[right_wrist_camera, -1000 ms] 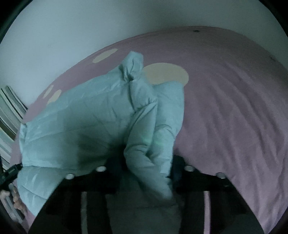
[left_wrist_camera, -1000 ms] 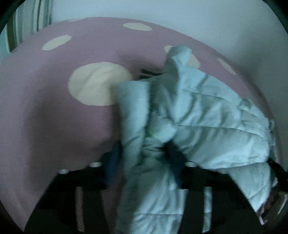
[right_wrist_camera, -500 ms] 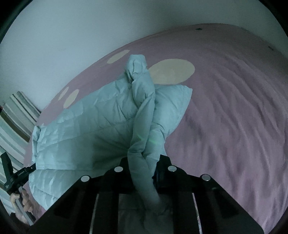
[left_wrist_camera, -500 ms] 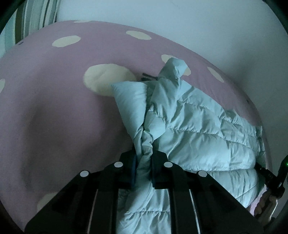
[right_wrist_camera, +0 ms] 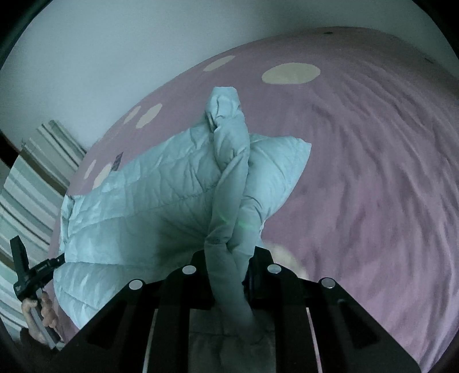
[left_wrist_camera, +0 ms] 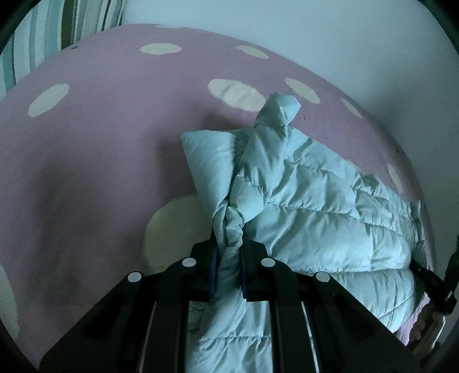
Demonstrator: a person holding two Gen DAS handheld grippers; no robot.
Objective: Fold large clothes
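A pale blue quilted puffer jacket [left_wrist_camera: 321,206] hangs stretched between both grippers above a purple bed cover with cream dots [left_wrist_camera: 100,160]. My left gripper [left_wrist_camera: 229,258] is shut on a bunched edge of the jacket, which runs down between its black fingers. In the right wrist view the same jacket [right_wrist_camera: 149,200] spreads to the left, and my right gripper [right_wrist_camera: 229,266] is shut on a twisted roll of its fabric. A loose end of the jacket [right_wrist_camera: 223,109] sticks up beyond the grip. Each view shows the other gripper at the jacket's far edge.
The bed cover [right_wrist_camera: 373,172] fills most of both views. A pale wall [left_wrist_camera: 315,34] runs behind the bed. Striped fabric [left_wrist_camera: 57,25] shows at the top left of the left wrist view and at the left edge [right_wrist_camera: 25,195] of the right wrist view.
Both grippers closed onto the jacket edge, then carried it across the bed. The jacket now hangs tauter between them, and the cream dots have shifted in both views.
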